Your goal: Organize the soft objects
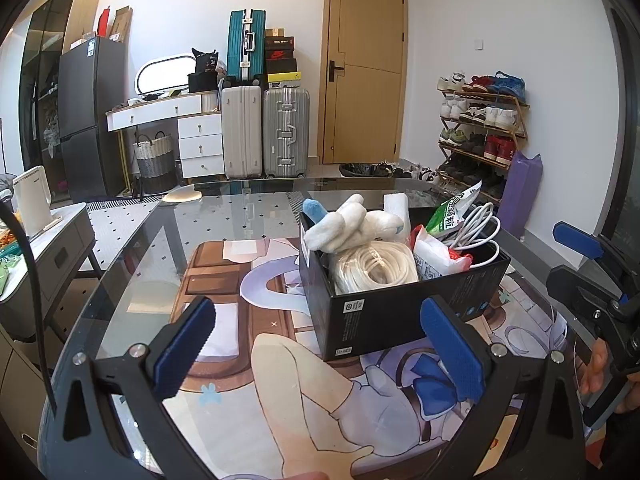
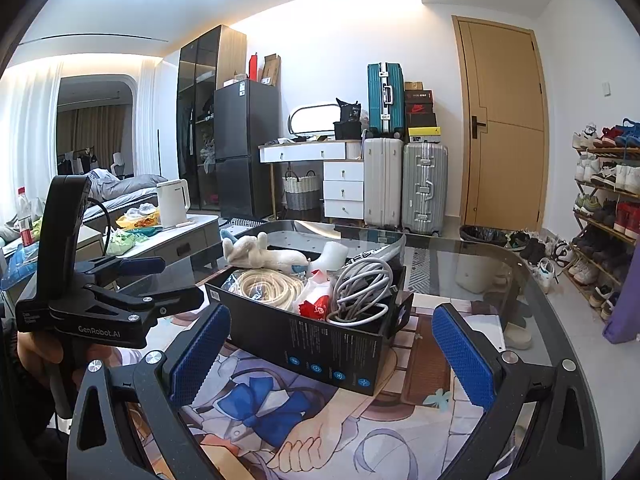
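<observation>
A black cardboard box (image 1: 384,316) (image 2: 320,344) stands on the printed mat on the glass table. It holds a white plush toy (image 1: 352,222) (image 2: 260,256), a coil of cream rope (image 1: 376,266) (image 2: 264,286), a red-and-white packet (image 1: 436,258) (image 2: 316,300), a grey-white cable bundle (image 1: 476,224) (image 2: 360,284) and a green snack bag (image 1: 448,212). My left gripper (image 1: 320,356) is open and empty, just short of the box. My right gripper (image 2: 332,360) is open and empty in front of the box; it also shows at the right edge of the left wrist view (image 1: 592,280).
The anime-print mat (image 1: 248,360) (image 2: 280,420) covers the near part of the glass table (image 1: 240,212) (image 2: 460,264). A low side table with a white kettle (image 1: 32,200) (image 2: 172,200) stands to the left. Suitcases, a dresser and a shoe rack (image 1: 480,128) line the far wall.
</observation>
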